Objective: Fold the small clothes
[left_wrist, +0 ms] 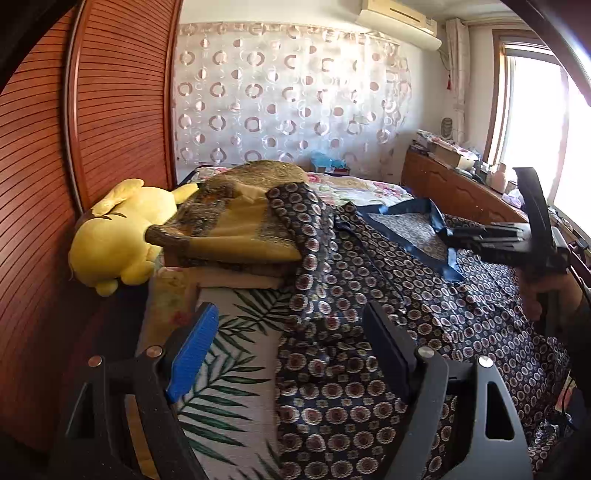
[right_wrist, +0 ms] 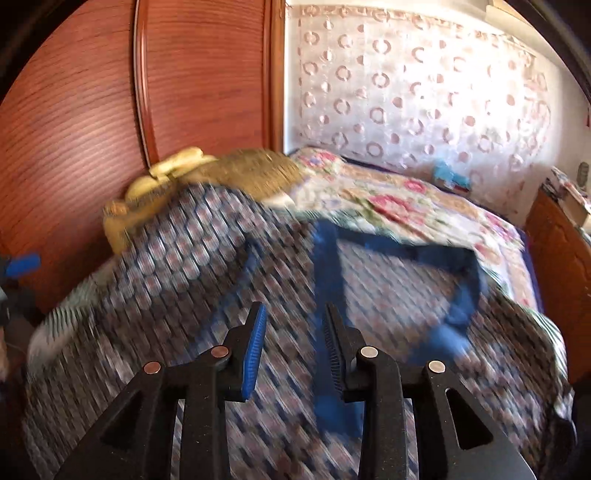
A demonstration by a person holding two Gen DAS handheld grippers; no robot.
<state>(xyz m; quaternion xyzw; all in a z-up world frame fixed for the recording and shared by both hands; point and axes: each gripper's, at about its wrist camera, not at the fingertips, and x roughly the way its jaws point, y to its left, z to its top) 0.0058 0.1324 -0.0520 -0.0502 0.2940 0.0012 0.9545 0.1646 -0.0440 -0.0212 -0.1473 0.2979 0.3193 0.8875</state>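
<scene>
A patterned garment (left_wrist: 369, 295) is spread across the bed (left_wrist: 236, 369). The left hand-held gripper (left_wrist: 291, 347) is held spread, nothing gripped. The right hand-held gripper (right_wrist: 293, 350) is parted above the cloth, empty.

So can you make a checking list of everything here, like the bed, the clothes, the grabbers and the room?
Surface: bed with a leaf-print sheet near us and a flowery quilt further back.
Job's things: dark patterned garment with blue trim, spread out, not folded yet.
Clutter: yellow plush toy; stack of folded fabrics beside it, with the garment's edge draped over it.
Grippers: left gripper open, nothing between its jaws; right gripper partly open over the garment, nothing gripped.
Cables: nothing seen.
Surroundings: wooden wardrobe, circle-pattern curtain, air conditioner, bright window, cluttered wooden sideboard.
</scene>
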